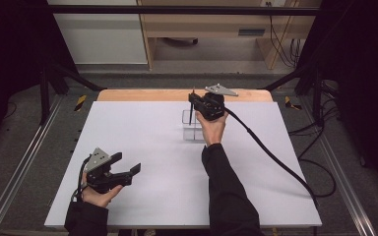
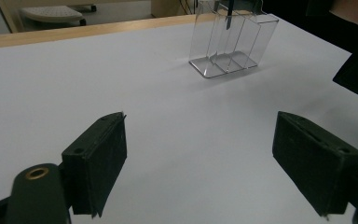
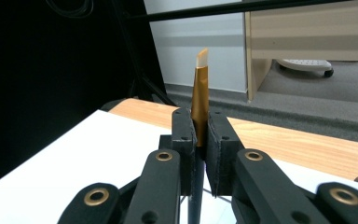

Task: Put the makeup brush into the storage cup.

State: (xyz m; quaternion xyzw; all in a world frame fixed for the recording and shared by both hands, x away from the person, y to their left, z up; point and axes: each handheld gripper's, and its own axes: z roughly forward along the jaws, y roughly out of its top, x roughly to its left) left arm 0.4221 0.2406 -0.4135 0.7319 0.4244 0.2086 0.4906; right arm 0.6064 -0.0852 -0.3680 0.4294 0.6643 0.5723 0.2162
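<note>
Above the middle of the high view, the right tongs [image 1: 193, 101] were clamped on a slim pen-like stick [image 1: 191, 112], holding it upright over a clear plastic organiser [image 1: 193, 129] that stood on the white worktop [image 1: 147, 147] toward its far edge. The right gripper view showed the stick's gold upper end with a pale slanted tip [image 3: 200, 93] rising between the closed pads at the centre of the frame. In the left gripper view, the stick's dark lower end [image 2: 228, 14] hung inside the top of the divided organiser [image 2: 228, 46] at the upper right of the frame. At the lower left of the high view, the left tongs [image 1: 128, 169] stood wide and empty just above the worktop, well apart from the organiser.
</note>
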